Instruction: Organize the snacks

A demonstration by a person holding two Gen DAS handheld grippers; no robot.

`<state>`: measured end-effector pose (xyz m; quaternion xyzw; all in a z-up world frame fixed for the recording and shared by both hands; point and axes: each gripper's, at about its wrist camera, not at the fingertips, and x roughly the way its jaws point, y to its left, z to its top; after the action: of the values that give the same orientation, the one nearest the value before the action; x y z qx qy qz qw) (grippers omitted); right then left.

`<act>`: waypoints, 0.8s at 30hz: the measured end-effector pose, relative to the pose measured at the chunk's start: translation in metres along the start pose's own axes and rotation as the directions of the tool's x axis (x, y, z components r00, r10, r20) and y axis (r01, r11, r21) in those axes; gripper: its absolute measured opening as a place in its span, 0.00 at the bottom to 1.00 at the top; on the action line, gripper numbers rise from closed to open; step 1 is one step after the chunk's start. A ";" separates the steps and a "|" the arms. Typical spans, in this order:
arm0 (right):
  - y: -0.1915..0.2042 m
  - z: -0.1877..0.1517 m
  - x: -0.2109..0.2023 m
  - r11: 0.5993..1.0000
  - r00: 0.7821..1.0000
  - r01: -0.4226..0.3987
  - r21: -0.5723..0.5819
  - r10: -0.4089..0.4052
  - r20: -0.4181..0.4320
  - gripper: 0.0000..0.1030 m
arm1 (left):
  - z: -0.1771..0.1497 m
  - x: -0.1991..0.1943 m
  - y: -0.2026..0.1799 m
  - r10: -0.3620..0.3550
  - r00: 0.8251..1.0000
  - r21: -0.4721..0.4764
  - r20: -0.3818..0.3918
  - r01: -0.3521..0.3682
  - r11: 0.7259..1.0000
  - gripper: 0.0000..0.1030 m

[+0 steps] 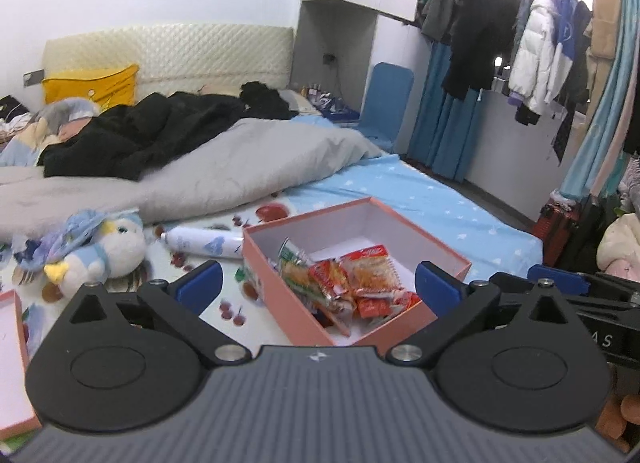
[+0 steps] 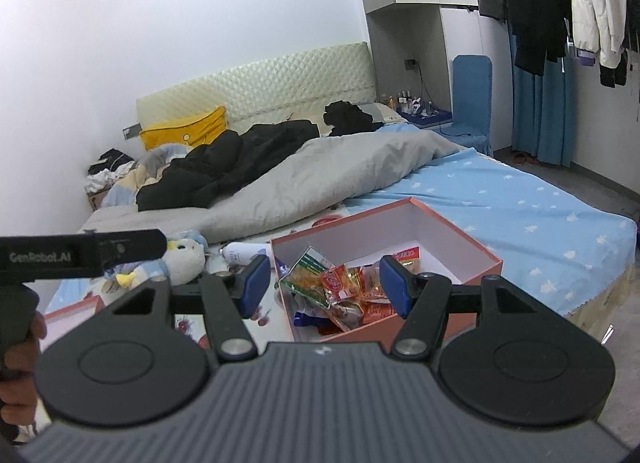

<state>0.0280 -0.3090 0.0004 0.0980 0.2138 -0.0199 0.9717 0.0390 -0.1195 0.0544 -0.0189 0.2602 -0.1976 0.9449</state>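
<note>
The snacks point(image 1: 352, 283) lie piled in the box point(image 1: 280, 287) on the bed point(image 1: 440, 199). Both grippers, left point(image 1: 318, 283) and right point(image 2: 325, 287), are empty with jaws apart. The packets look light, crinkly and slippery; pinch one by its sealed edge.

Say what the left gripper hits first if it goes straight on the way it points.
Probably the snack packets in the open pink box: the left gripper, jaws wide and empty, aims down into it. It may clip the near wall first; depth is unclear.
</note>
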 end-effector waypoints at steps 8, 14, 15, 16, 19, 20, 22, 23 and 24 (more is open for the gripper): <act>0.004 -0.014 0.008 1.000 0.999 -0.014 0.008 0.015 -0.038 0.61 | -0.017 0.002 0.011 0.052 0.998 -0.057 -0.034 -0.054 0.997 1.00; 0.000 -0.017 0.012 1.000 0.999 -0.004 0.018 0.005 -0.051 0.94 | -0.018 0.005 0.014 0.064 0.997 -0.058 -0.047 -0.067 0.996 1.00; -0.001 -0.016 0.013 1.000 0.998 0.002 0.019 -0.001 -0.057 1.00 | -0.017 0.005 0.014 0.065 0.997 -0.061 -0.045 -0.068 0.996 1.00; -0.001 -0.017 0.013 1.000 0.998 0.010 0.024 -0.008 -0.055 1.00 | -0.017 0.005 0.015 0.066 0.997 -0.067 -0.042 -0.069 0.995 1.00; -0.004 -0.017 0.011 0.999 0.999 0.020 0.041 -0.018 -0.045 1.00 | -0.015 0.005 0.018 0.068 0.997 -0.074 -0.042 -0.071 0.995 1.00; -0.004 -0.017 0.011 0.999 0.999 0.023 0.041 -0.021 -0.041 1.00 | -0.015 0.004 0.018 0.068 0.997 -0.074 -0.042 -0.071 0.995 1.00; -0.005 -0.016 0.009 0.999 0.999 0.028 0.043 -0.026 -0.033 1.00 | -0.015 0.004 0.018 0.071 0.997 -0.075 -0.040 -0.074 0.994 1.00; -0.006 -0.016 0.009 0.999 0.999 0.028 0.044 -0.027 -0.032 1.00 | -0.015 0.003 0.017 0.073 0.997 -0.076 -0.040 -0.076 0.994 1.00; -0.006 -0.016 0.008 0.999 0.999 0.029 0.043 -0.027 -0.030 1.00 | -0.015 0.003 0.018 0.075 0.996 -0.079 -0.041 -0.078 0.994 1.00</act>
<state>0.0287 -0.3114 -0.0179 0.1164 0.2291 -0.0368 0.9657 0.0401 -0.1031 0.0374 -0.0431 0.2864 -0.1512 0.9451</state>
